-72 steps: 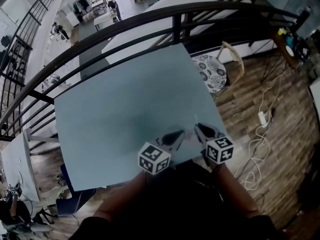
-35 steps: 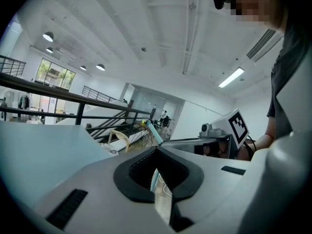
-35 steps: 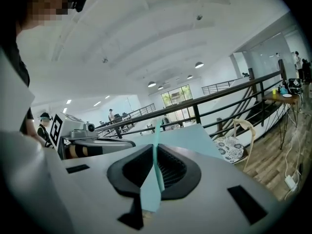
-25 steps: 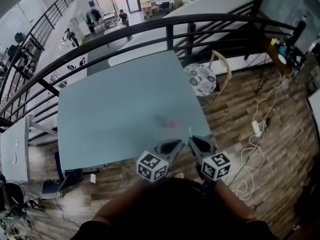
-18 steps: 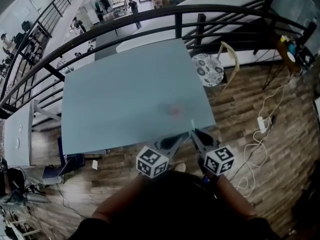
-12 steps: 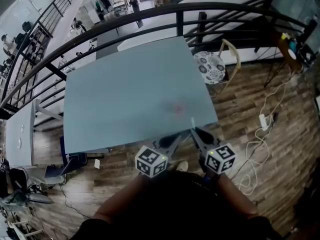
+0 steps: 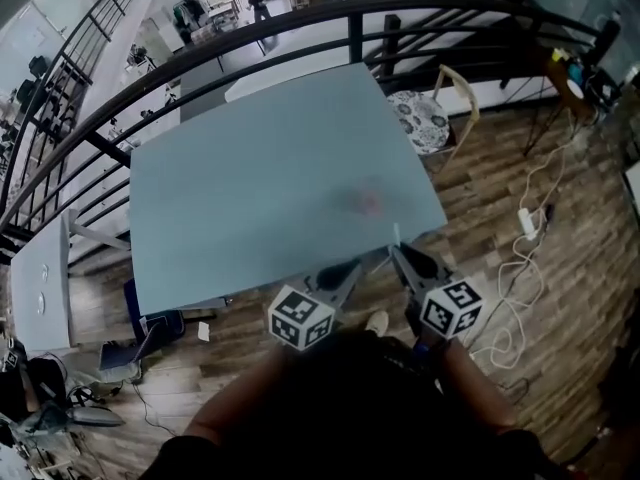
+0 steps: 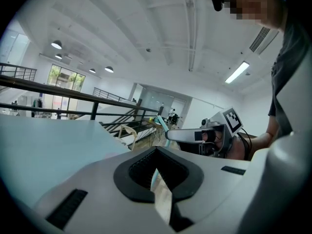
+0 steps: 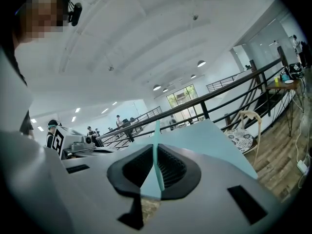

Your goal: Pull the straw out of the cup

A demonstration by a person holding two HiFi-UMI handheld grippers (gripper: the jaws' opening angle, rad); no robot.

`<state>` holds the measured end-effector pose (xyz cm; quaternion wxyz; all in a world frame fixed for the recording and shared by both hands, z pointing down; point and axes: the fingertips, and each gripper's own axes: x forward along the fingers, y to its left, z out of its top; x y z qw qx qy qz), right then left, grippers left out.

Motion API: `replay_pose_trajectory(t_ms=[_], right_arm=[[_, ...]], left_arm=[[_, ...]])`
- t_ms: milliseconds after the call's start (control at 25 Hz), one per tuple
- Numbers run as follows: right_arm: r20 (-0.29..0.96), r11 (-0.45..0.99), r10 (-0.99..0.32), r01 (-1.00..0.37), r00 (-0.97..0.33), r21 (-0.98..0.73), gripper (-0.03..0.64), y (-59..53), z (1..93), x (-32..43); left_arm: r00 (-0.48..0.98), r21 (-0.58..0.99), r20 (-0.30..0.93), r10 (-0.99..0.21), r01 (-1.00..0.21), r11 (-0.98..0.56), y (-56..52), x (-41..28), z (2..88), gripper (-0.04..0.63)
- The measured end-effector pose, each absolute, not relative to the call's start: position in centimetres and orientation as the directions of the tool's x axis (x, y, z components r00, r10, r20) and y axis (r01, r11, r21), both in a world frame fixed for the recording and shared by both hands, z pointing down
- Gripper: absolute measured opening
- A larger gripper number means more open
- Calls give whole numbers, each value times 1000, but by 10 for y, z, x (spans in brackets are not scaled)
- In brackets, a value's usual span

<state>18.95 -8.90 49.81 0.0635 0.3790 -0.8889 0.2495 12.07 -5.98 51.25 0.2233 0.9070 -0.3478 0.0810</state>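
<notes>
A pale teal straw [image 9: 156, 152] is standing upright, its long axis running vertically and its free end pointing up, pinched low down by the right tool [image 7: 397, 251], whose jaws are closing tightly on it. The tool is hovering just off the near edge of the blue tabletop [image 7: 250, 188], over the wood floor [image 7: 500, 198]. Just beside it, the left tool [image 7: 355, 266] is pointing the same way, jaws pressing together with nothing between them. Both forearms are tucking close to the body, cut off below. A pinkish smudge [image 7: 366, 203] on the tabletop is proving too blurred to identify.
</notes>
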Motion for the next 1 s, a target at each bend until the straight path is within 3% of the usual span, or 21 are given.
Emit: replay_pose_trajectory(t_ms=[1000], right_arm=[[292,574,-669,-725,-684,-382,40,30,481,110]], left_arm=[[866,309,271,-421,-493,-814,21,36,496,11]])
